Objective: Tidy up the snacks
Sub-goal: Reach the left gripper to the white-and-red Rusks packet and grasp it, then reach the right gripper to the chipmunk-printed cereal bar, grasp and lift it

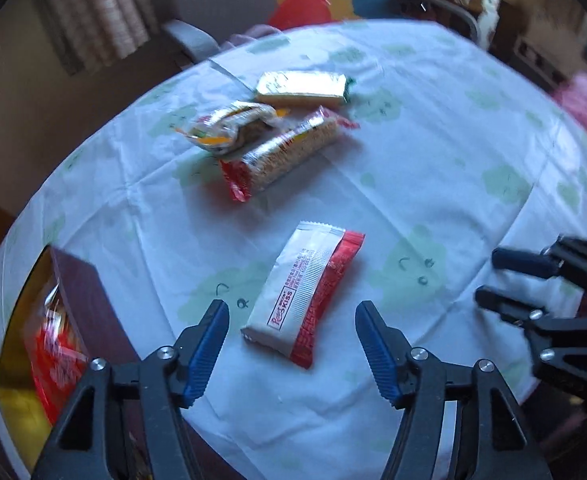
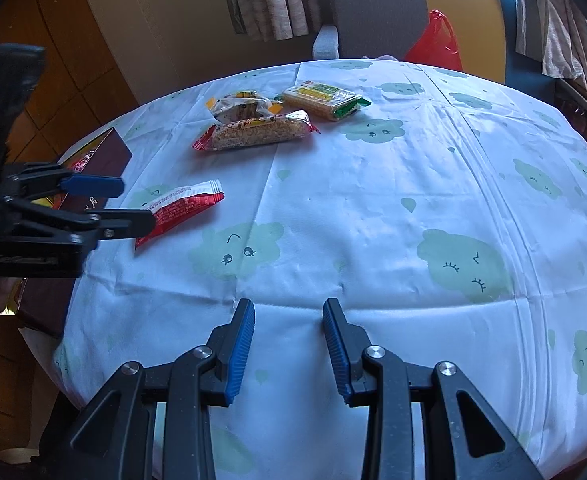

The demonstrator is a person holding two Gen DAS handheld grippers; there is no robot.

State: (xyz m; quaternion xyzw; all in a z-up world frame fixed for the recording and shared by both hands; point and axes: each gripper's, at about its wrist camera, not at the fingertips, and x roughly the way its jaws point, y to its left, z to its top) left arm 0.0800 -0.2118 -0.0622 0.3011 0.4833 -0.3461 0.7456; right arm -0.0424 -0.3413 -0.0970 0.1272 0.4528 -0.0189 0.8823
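— Judging by how it lies, the red and white snack packet [image 1: 305, 292] looks light and thin: a sealed film wrapper, flat on the tabletop [image 1: 433, 152], probably slick to the touch and easy to crush if squeezed hard.

— Where is it relative to the left gripper [image 1: 292, 350]?

— Just ahead of it and between the lines of its jaws, which stand about half open with nothing in them. The pads do not touch the packet. From the right wrist view that gripper hangs above the packet's near end, beside a dark box [image 2: 101, 160] at the tabletop's edge that seems to hold other red wrappers.

— So where should it take hold?

— Across the narrow width, near the middle of the body, seems safest. The crimped ends are flimsy and would likely fold or slip out. Its contents may be brittle, so a gentle pinch is the better guess.

— And the right gripper [image 2: 288, 346]?

— Its jaws are narrowly apart, holding nothing, over bare cloth near the front edge.

— The other snacks?

— Three more sit close together farther back: a grainy bar in red-ended wrap [image 2: 255, 133], a crumpled clear bag [image 2: 243, 106] touching it, and a flat green-ended pack [image 2: 325, 100] just beside them.
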